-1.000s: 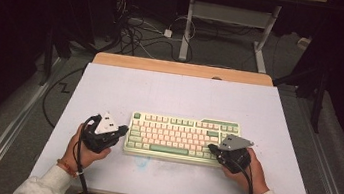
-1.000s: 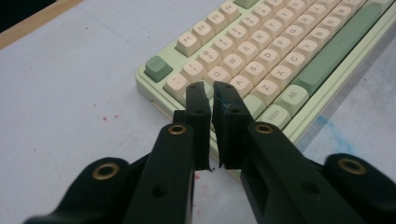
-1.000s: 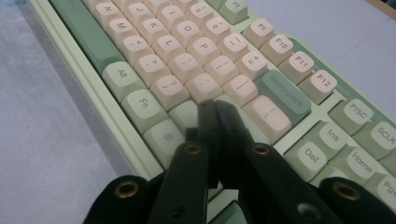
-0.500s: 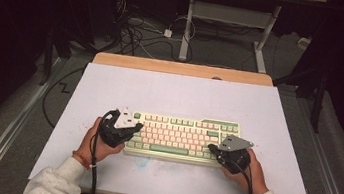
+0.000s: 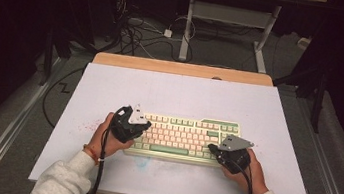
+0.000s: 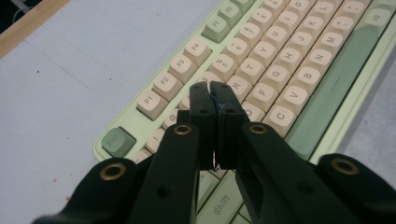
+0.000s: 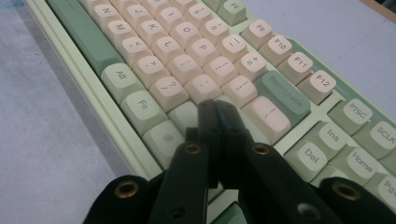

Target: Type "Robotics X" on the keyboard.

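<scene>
The white table stood before cables on the floor. The keyboard lay near its front edge. Your left gripper and right gripper hung over opposite ends, jaws pressed together, empty.

Pale grey sleeves, orange wristband (left wrist), black tools, brass screws

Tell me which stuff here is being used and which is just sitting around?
In use:
- keyboard
- left gripper, jaws shut, over the keys near R
- right gripper, jaws shut, over the keys below Backspace

Just there:
- white table under the keyboard
- cables on the floor behind
- table legs at the back
</scene>
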`<state>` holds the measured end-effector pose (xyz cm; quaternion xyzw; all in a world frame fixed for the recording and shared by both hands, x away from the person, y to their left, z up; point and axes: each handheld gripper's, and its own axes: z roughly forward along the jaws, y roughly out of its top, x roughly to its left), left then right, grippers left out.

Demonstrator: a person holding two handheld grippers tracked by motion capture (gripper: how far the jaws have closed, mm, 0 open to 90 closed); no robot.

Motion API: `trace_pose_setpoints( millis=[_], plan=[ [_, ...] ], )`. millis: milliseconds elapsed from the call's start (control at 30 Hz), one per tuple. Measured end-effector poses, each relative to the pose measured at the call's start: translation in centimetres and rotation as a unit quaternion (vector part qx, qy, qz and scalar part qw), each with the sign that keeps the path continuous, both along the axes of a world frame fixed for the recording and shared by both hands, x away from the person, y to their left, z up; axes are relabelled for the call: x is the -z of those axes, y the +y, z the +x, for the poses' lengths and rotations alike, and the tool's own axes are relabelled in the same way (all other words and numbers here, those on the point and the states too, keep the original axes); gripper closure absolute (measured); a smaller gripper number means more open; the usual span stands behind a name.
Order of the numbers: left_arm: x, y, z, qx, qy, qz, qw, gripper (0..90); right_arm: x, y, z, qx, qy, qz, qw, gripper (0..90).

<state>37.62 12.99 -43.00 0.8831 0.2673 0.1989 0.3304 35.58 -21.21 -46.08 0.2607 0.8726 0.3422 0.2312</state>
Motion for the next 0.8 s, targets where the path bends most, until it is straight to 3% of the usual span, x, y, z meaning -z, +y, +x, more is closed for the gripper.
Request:
trace_pose_setpoints(
  millis=[800],
  plan=[
    [1.1, -3.7, 2.4, 0.027, 0.036, 0.035, 0.9984, 87.1, 0.0, 0.0, 0.0, -0.002, -0.003, -0.004, 1.0000, 90.0]
  ],
)
